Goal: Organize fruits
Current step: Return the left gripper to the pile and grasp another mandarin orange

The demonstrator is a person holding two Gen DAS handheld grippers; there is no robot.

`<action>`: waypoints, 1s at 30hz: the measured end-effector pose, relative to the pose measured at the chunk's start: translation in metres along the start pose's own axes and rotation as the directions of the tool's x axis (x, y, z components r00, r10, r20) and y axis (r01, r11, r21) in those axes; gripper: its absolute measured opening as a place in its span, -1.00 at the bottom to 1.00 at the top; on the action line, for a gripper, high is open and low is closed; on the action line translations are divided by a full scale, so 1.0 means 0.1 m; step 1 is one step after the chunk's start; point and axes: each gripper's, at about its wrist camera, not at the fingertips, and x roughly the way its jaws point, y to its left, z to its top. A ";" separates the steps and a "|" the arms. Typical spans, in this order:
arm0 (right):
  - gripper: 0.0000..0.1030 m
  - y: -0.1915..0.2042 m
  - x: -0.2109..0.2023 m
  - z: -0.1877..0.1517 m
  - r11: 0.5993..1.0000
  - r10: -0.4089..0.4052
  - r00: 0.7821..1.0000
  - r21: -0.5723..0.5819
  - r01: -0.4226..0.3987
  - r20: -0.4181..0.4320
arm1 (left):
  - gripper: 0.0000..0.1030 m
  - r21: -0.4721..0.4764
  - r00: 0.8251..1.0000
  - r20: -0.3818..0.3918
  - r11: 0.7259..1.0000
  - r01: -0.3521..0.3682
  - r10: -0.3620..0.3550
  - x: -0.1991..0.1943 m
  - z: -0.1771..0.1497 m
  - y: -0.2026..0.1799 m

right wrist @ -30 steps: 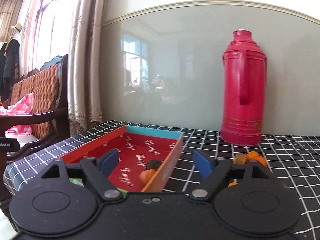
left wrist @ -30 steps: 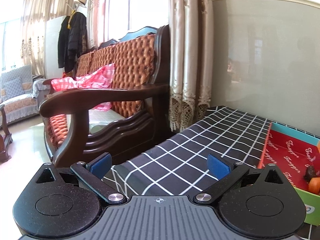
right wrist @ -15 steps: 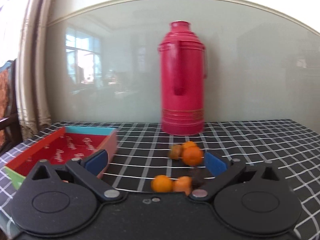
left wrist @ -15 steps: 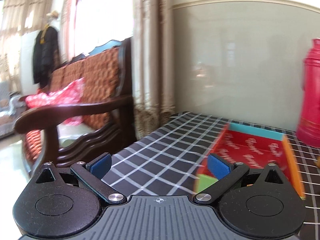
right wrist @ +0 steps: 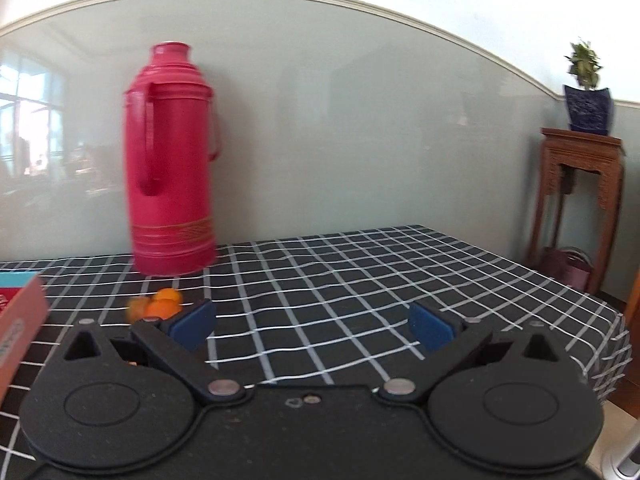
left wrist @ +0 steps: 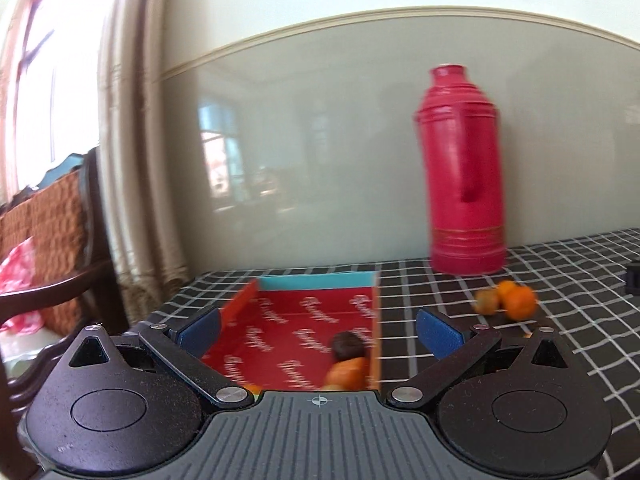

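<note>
Low in both frames, my left hand-held gripper and right hand-held gripper gape wide, the right freshly opened, both empty. Beyond the left, the red tray holds an orange; upper right, loose oranges sit on the checked surface before the thermos.

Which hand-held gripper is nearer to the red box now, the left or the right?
Left. The left hand-held gripper is right at the red box, which lies between its open fingers. The right hand-held gripper has it off to its left.
</note>
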 end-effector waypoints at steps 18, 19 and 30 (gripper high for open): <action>0.89 -0.70 0.11 -0.01 0.989 -0.138 0.990 0.058 0.137 0.000 | 0.52 0.145 0.949 -0.178 0.947 0.287 -0.261 0.45 -0.16 -0.98; 0.89 -0.74 0.12 -0.01 0.988 -0.144 0.990 0.063 0.143 -0.003 | 0.52 0.141 0.948 -0.182 0.948 0.287 -0.260 0.49 -0.16 -0.99; 0.89 -0.96 0.18 -0.04 0.982 -0.150 0.988 0.107 0.153 -0.031 | 0.17 0.088 0.919 -0.267 0.942 0.323 -0.290 0.84 -0.18 -1.12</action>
